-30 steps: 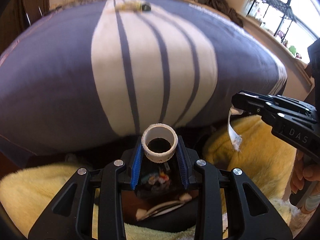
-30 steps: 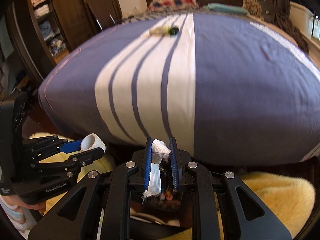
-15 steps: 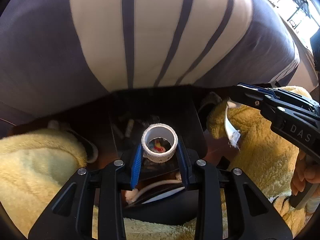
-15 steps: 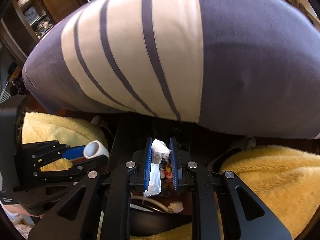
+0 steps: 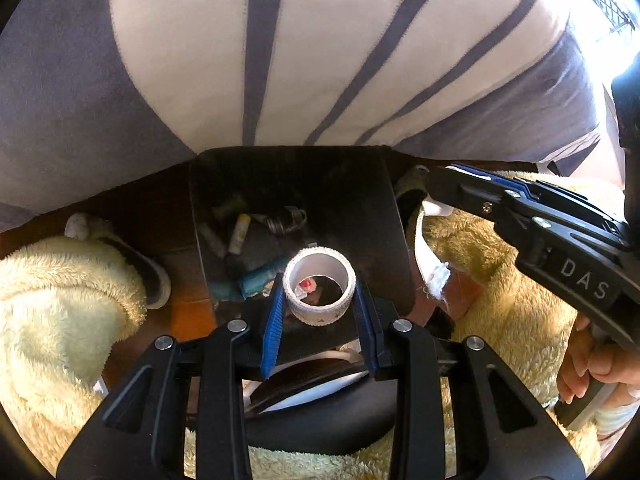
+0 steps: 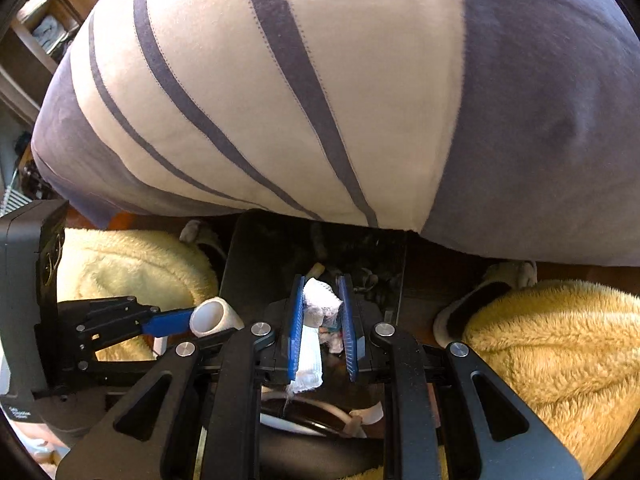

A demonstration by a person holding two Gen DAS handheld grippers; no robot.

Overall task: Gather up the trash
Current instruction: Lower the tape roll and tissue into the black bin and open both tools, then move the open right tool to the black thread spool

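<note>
While both hands sink from bed height | left gripper (image 5: 320, 304) pinches tape roll (image 5: 319, 285), right gripper (image 6: 322, 320) pinches gauze strip (image 6: 314, 332) | both now over black bin (image 5: 360, 200)'s near edge | release due.

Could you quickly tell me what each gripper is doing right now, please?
Left gripper: closed on a white tape roll.
Right gripper: closed on a white cloth strip.
</note>
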